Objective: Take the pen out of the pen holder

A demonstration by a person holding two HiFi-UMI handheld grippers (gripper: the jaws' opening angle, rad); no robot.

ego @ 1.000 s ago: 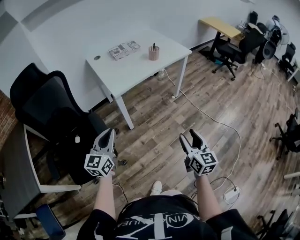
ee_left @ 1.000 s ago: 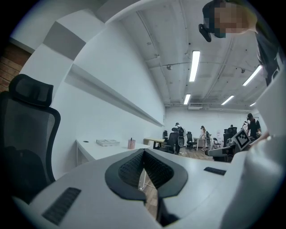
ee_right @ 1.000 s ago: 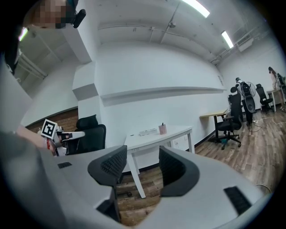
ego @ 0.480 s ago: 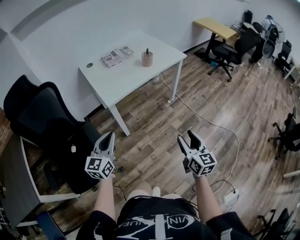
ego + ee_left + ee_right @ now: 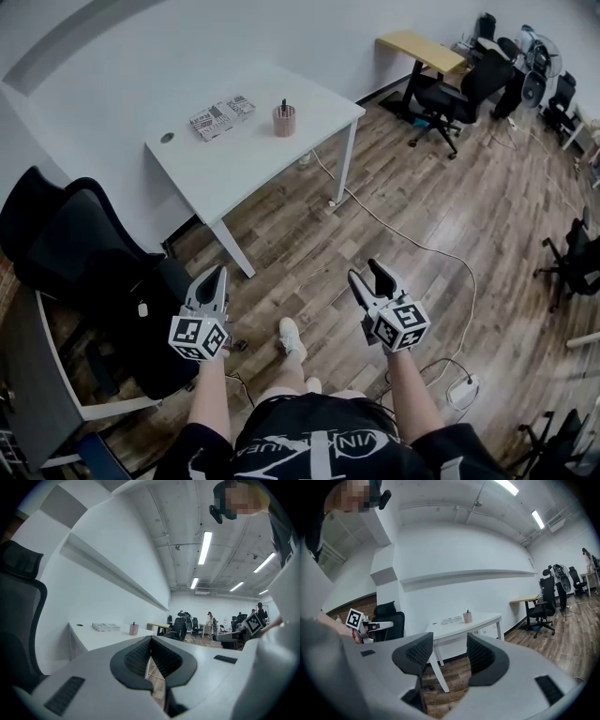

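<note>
A pinkish pen holder (image 5: 284, 121) stands on the white table (image 5: 246, 150) far ahead, with a dark pen (image 5: 284, 103) sticking up out of it. Both grippers hang over the wooden floor, well short of the table. My left gripper (image 5: 218, 275) is shut with nothing in it, and my right gripper (image 5: 367, 276) is open and empty. In the left gripper view the pen holder (image 5: 134, 629) is small beyond the closed jaws of the left gripper (image 5: 151, 658). The right gripper view shows the pen holder (image 5: 467, 617) on the table (image 5: 459, 625) past the spread jaws of the right gripper (image 5: 446, 656).
A printed marker sheet (image 5: 221, 116) lies on the table left of the holder. Black office chairs (image 5: 84, 253) stand at my left by a dark desk (image 5: 28, 375). A white cable (image 5: 412, 244) runs over the floor to a power strip (image 5: 462, 391). A wooden desk (image 5: 422, 52) and more chairs stand far right.
The person has stepped forward, one shoe now showing between the grippers. The table and pen holder have shifted left in the head view. Both grippers keep their states.
</note>
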